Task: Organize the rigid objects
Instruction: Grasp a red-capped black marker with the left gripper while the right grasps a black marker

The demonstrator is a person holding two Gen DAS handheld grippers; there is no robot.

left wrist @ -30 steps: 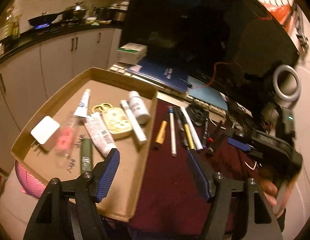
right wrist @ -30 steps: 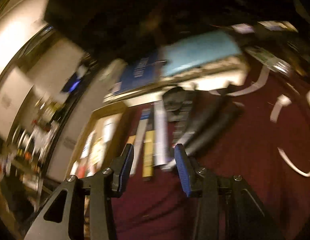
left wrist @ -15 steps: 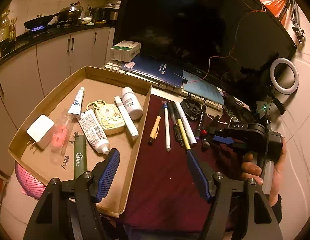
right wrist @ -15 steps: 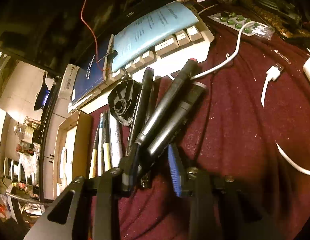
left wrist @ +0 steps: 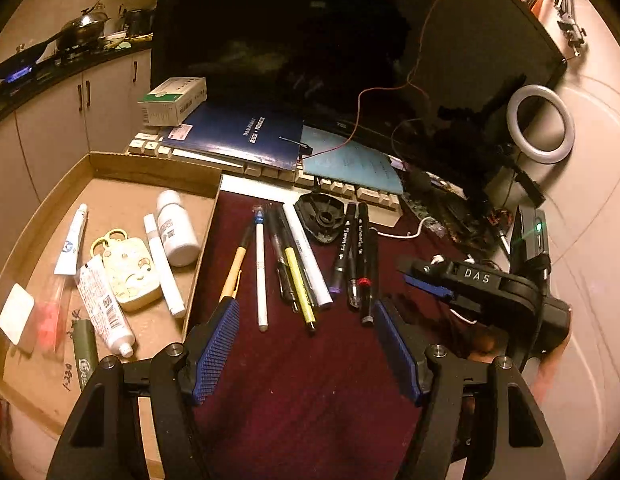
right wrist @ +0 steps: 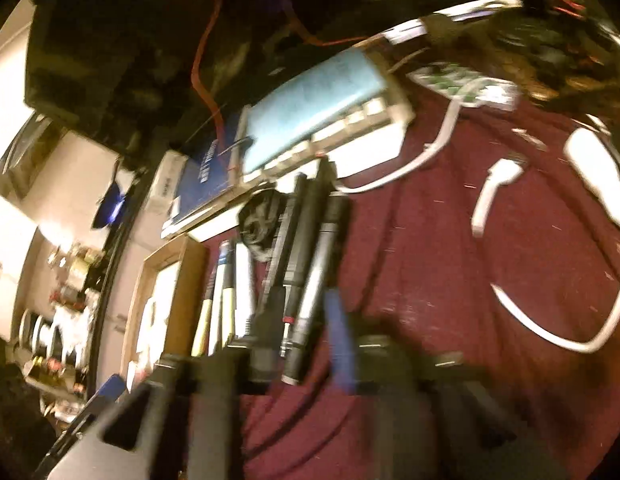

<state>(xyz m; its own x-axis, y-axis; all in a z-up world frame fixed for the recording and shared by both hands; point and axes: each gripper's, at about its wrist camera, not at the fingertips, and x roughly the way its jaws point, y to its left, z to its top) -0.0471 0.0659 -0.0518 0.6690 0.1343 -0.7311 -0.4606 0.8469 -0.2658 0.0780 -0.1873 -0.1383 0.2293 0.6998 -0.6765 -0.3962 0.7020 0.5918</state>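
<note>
Left gripper (left wrist: 306, 344) wide open and empty above maroon cloth (left wrist: 302, 392), right gripper (right wrist: 298, 336) jaws opening around dark markers (right wrist: 310, 264), pens (left wrist: 270, 264) beside cardboard tray (left wrist: 110, 164) at left holding tubes (left wrist: 104, 308), white bottle (left wrist: 176, 224), yellow case (left wrist: 126, 272)

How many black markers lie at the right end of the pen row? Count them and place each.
3, side by side on the maroon cloth: purple-tipped marker leftmost, clear-tipped marker in the middle, red-banded marker rightmost. Another could hide beneath.
</note>
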